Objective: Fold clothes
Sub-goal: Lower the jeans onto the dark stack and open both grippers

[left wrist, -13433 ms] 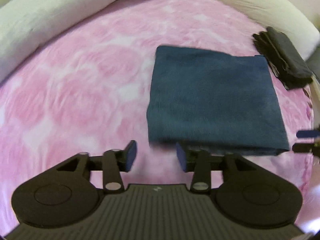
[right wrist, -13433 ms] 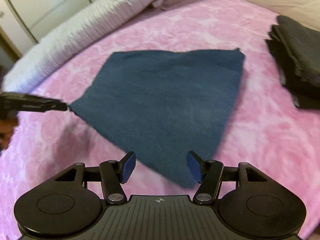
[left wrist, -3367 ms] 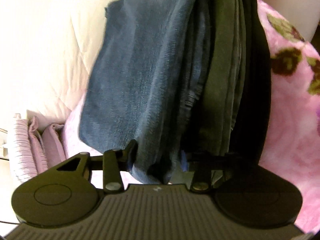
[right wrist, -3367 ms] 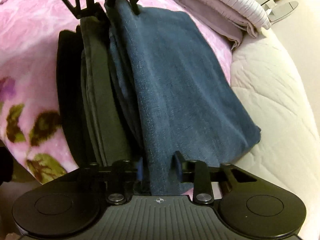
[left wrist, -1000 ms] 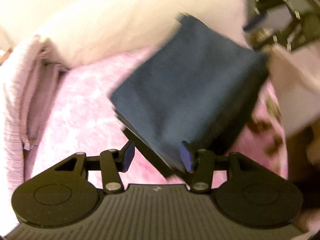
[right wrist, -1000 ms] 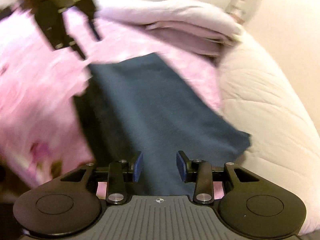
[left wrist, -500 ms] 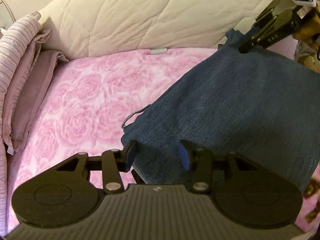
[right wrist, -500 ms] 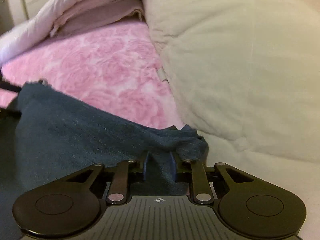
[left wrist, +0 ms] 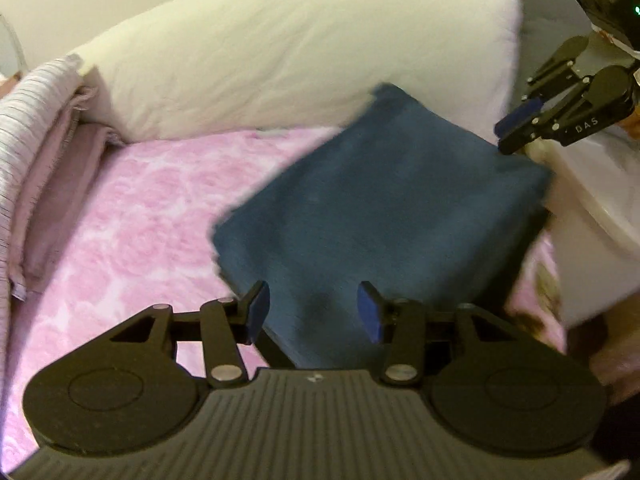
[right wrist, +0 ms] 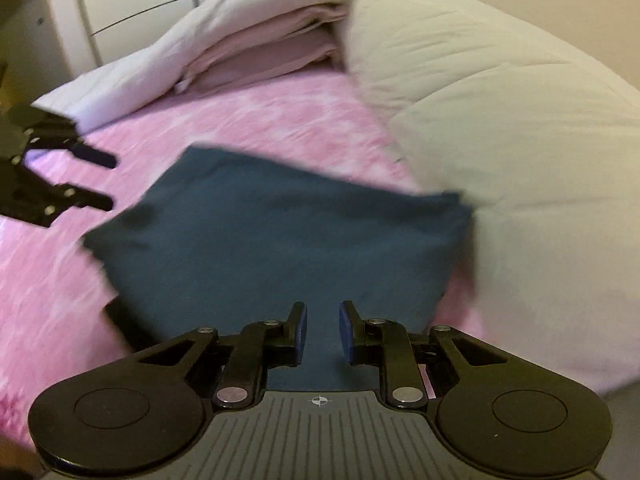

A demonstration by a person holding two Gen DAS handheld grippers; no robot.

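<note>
A folded dark blue cloth (left wrist: 384, 208) lies on top of a stack of dark folded clothes on the pink rose-patterned bed; it also shows in the right wrist view (right wrist: 288, 236). My left gripper (left wrist: 312, 310) is open and empty, hovering over the cloth's near edge. My right gripper (right wrist: 322, 334) is open a little and empty, just above the cloth's near edge. It also shows at the far right of the left wrist view (left wrist: 516, 124), clear of the cloth. The left gripper appears at the left of the right wrist view (right wrist: 96, 180), open.
A large cream quilt (left wrist: 280, 52) lies behind the stack, also on the right of the right wrist view (right wrist: 500, 120). Folded striped and mauve bedding (left wrist: 36, 152) lies at the left. The pink blanket (left wrist: 132, 216) spreads around the stack. White wardrobe doors (right wrist: 120, 4) stand beyond.
My right gripper has let go of the blue cloth's corner and pulled back, jaws now apart. The cloth has settled flat on the stack. Both grippers have lifted away.
</note>
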